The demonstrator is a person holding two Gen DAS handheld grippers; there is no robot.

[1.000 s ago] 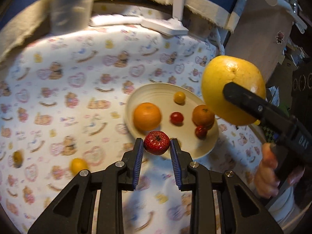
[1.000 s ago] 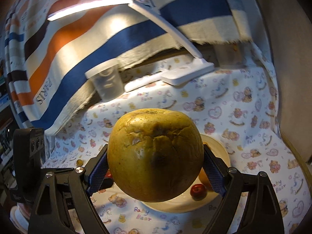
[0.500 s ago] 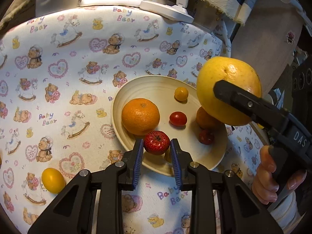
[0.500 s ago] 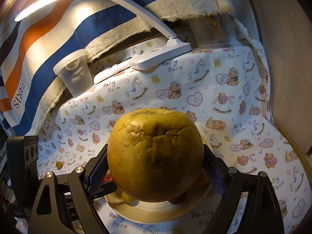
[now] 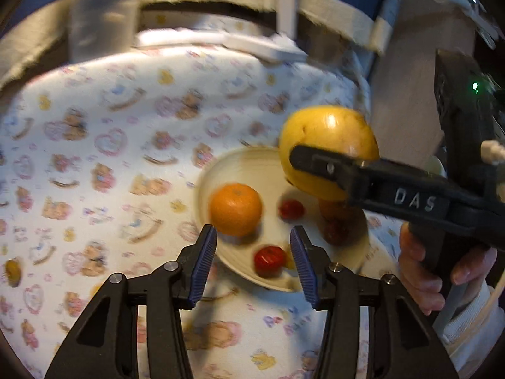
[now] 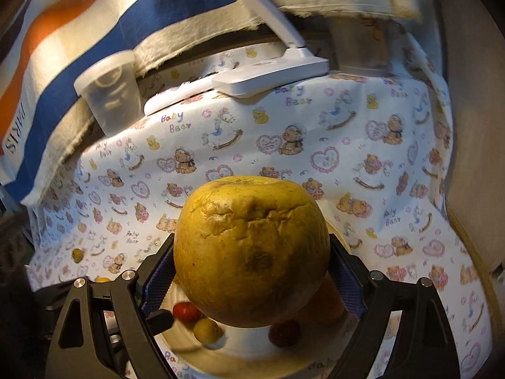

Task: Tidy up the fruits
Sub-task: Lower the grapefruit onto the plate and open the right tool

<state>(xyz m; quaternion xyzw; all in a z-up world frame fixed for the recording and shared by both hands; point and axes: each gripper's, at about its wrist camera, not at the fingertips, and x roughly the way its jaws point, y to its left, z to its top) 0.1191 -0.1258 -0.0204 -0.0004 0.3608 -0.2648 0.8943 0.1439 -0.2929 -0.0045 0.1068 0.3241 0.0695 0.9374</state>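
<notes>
Left gripper (image 5: pixel 253 254): jaws are spread wide with nothing between them, held above the near rim of the plate; no fruit is touched.
Right gripper (image 6: pixel 252 279): jaws are clamped on the large yellow grapefruit (image 6: pixel 251 249), one blue pad pressed to each side.
Grapefruit: it is carried in the air over the right part of the plate (image 5: pixel 252 161), clear of the fruits below.
Plate: a cream plate is set on the table, right of centre in the left wrist view.
Orange (image 5: pixel 236 209): it is seen lying on the left part of the plate.
Red tomato (image 5: pixel 268 260): it is seen on the near edge of the plate, between and beyond the left jaws.
Other fruits on the plate: a small red one (image 5: pixel 292 209) is near the middle; others are partly hidden under the grapefruit.
Loose fruit: a small yellow fruit (image 5: pixel 12 272) is left on the tablecloth (image 5: pixel 94 158), far left, well apart from the plate.
Far edge of the table: a clear plastic cup (image 6: pixel 109 96) and a white lamp base (image 6: pixel 271 75) are placed there.
</notes>
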